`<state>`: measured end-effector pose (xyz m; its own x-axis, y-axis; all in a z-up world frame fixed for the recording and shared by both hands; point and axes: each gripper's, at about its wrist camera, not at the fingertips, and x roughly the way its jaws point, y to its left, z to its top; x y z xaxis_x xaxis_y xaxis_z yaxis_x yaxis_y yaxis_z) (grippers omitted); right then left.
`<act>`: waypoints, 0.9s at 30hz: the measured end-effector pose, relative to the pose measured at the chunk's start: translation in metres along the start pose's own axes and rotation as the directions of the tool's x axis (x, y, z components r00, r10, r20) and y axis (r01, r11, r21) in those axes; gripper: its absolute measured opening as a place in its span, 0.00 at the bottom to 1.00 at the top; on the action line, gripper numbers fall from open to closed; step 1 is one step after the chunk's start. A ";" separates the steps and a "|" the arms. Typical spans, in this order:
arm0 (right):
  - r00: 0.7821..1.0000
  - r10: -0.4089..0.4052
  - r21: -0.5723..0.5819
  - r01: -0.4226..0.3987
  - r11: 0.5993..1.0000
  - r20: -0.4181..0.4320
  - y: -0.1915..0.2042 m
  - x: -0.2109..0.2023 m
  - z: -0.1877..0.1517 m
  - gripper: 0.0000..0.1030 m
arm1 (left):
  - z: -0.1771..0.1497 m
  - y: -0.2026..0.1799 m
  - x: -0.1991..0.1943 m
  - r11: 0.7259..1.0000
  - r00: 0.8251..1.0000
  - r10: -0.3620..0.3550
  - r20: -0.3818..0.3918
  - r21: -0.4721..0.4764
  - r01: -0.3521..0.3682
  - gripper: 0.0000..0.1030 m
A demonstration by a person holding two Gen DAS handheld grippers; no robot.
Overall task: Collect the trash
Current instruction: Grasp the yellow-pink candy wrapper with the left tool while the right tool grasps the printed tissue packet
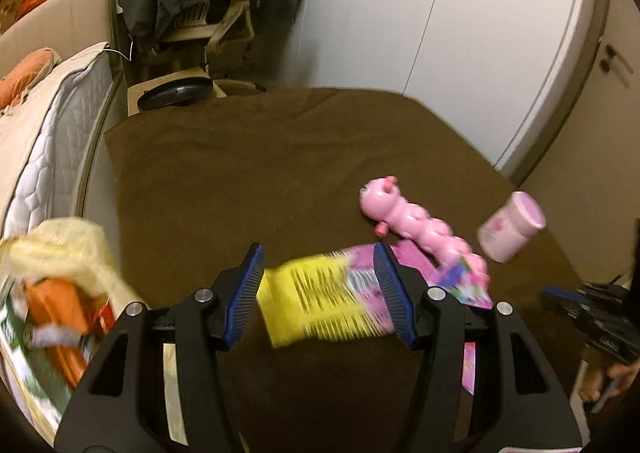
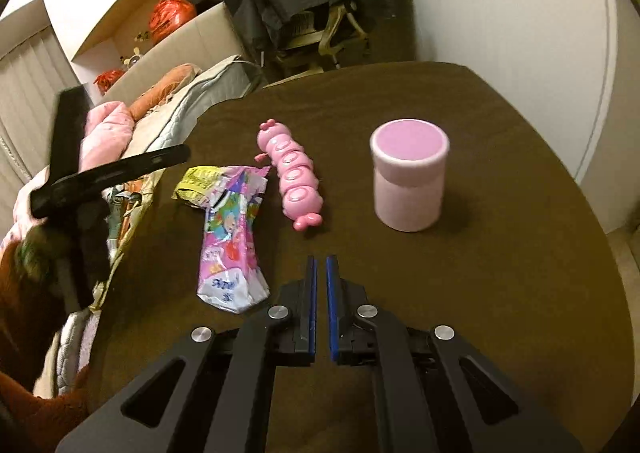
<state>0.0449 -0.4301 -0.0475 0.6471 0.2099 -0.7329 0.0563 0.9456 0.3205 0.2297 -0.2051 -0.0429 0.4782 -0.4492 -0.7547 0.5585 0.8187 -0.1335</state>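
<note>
Left hand-held gripper: mine, jaws standing wide, pitched down over the brown desk. Nothing pinched; the blurred wrapper lies on the desk below, showing in the gap between the blue pads.

Right hand-held gripper: mine, jaws drawn together to a thin slit, nothing between them, pitched down above bare desk near the front edge.

Wrapper, the trash item: crumpled, yellow at one end, pink and printed along the rest. Right view shows it sharp and flat, left of the right gripper, just beside the pink caterpillar toy.

Pink caterpillar toy: lying on the desk between the wrapper and the cup.

Pink cup: upright in the right view, apart from the toy. Left view shows it tilted by the lens at the desk's right edge.

Seen only in the left view: a bag at the desk's left side, with yellow and orange contents, and part of my right hand at the frame's edge.

Seen only in the right view: the left gripper as a dark blurred shape at the left, over bedding.

Both views: a bed along the left, a chair draped in dark cloth beyond the desk.
</note>
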 end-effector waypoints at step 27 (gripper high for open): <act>0.991 0.033 -0.257 -0.065 0.964 -0.127 0.067 0.077 0.022 0.40 | -0.068 0.025 -0.068 0.981 0.999 0.034 -0.011 -0.190 -0.036 0.52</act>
<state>0.1152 -0.3559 -0.0690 0.5470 0.2711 -0.7920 -0.1836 0.9619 0.2025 0.1652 -0.1300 -0.0383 0.4896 -0.4169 -0.7658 0.4018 0.8874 -0.2262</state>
